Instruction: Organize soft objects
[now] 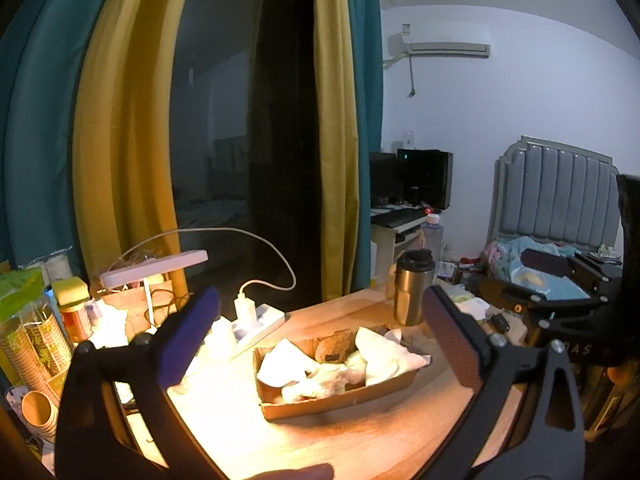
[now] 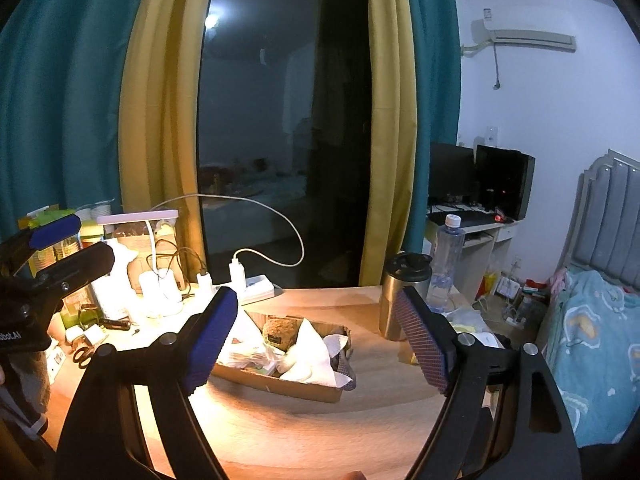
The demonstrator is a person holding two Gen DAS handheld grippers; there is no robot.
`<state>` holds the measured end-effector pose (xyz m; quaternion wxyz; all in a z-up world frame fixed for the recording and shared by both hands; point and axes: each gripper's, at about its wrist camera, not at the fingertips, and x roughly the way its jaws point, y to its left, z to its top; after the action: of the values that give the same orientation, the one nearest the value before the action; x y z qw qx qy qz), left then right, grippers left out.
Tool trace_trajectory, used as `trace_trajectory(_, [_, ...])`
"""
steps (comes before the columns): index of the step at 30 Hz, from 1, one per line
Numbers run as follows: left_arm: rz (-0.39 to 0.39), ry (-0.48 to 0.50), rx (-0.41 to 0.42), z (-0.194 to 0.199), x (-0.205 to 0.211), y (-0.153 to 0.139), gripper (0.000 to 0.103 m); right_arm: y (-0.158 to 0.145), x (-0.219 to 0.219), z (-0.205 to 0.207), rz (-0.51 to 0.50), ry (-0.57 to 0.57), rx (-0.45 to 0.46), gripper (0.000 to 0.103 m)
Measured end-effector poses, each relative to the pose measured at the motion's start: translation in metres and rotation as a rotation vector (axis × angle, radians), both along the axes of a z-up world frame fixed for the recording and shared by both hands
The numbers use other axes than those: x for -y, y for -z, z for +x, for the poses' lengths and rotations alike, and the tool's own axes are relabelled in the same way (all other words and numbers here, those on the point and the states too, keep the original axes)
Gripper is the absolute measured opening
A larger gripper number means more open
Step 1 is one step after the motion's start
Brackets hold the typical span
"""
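A shallow cardboard tray (image 1: 344, 398) (image 2: 280, 385) sits mid-table under warm lamp light. It holds crumpled white cloths (image 1: 380, 354) (image 2: 310, 356) and a brown plush piece (image 1: 334, 346) (image 2: 280, 330). A dark patterned cloth (image 2: 346, 368) hangs over its near right corner. My left gripper (image 1: 320, 296) is open, its fingers spread wide on either side of the tray from this view, with nothing between them. My right gripper (image 2: 316, 296) is also open and empty, hovering short of the tray. Each gripper shows in the other's view: the right one (image 1: 532, 280) and the left one (image 2: 76, 246).
A steel tumbler (image 1: 412, 288) (image 2: 400, 300) and a water bottle (image 2: 446, 260) stand right of the tray. A power strip (image 1: 256, 324), a desk lamp (image 1: 154, 266), paper cups (image 1: 36, 344) and scissors (image 2: 82, 354) crowd the table's left. A bed (image 2: 592, 340) lies to the right.
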<state>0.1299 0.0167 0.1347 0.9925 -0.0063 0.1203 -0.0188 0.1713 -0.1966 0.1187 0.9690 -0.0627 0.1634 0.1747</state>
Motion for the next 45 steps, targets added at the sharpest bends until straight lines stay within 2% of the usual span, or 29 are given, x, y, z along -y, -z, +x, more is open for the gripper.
trace_trajectory(45, [-0.027,-0.029,-0.002,0.014,-0.004,0.007,0.102,0.005,0.001,0.013,-0.002,0.0,-0.02,0.084])
